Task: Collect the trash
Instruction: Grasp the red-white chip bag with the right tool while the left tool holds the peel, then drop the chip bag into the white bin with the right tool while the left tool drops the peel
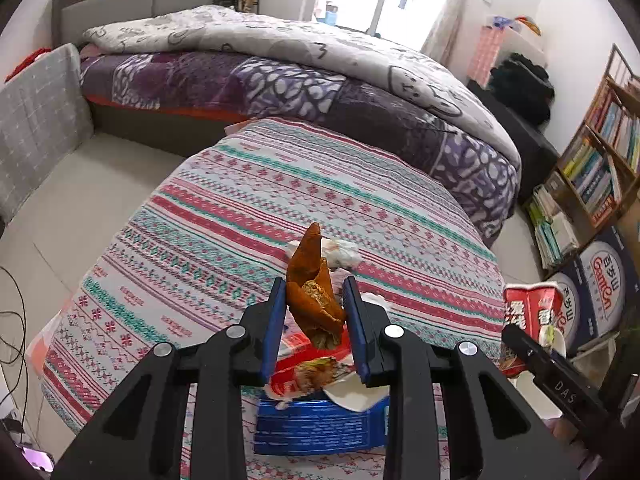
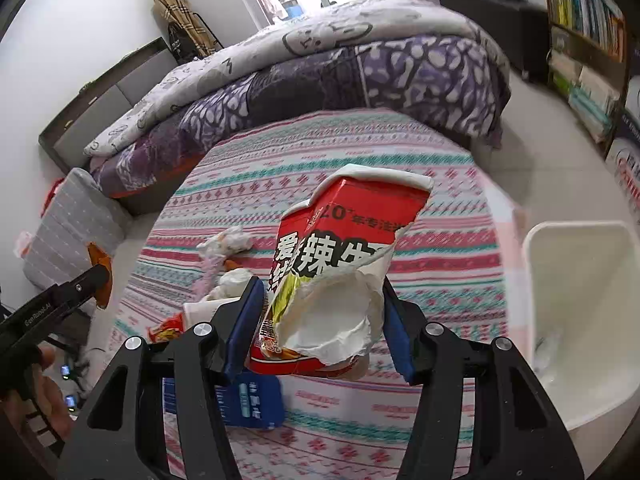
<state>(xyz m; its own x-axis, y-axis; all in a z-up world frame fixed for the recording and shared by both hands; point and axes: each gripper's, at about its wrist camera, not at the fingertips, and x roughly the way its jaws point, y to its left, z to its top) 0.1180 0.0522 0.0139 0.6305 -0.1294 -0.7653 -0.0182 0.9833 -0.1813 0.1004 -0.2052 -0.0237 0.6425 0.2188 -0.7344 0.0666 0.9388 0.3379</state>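
My left gripper [image 1: 314,306] is shut on an orange peel [image 1: 314,280] and holds it above the striped tablecloth [image 1: 240,200]. My right gripper [image 2: 320,304] is shut on a crushed red and white noodle cup [image 2: 340,264], also lifted; the cup shows in the left wrist view [image 1: 528,312]. Below the left gripper lie a red wrapper [image 1: 308,368] and a blue packet [image 1: 320,426]. A crumpled tissue [image 1: 340,252] lies farther on the table; it also shows in the right wrist view [image 2: 226,244]. A white bin [image 2: 580,320] stands at the table's right.
A bed with a purple patterned quilt [image 1: 280,80] runs behind the table. A bookshelf [image 1: 592,168] and printed boxes [image 1: 600,292] stand at the right. A grey cushion [image 1: 36,120] leans at the left. Cables [image 1: 12,312] lie on the floor at the left.
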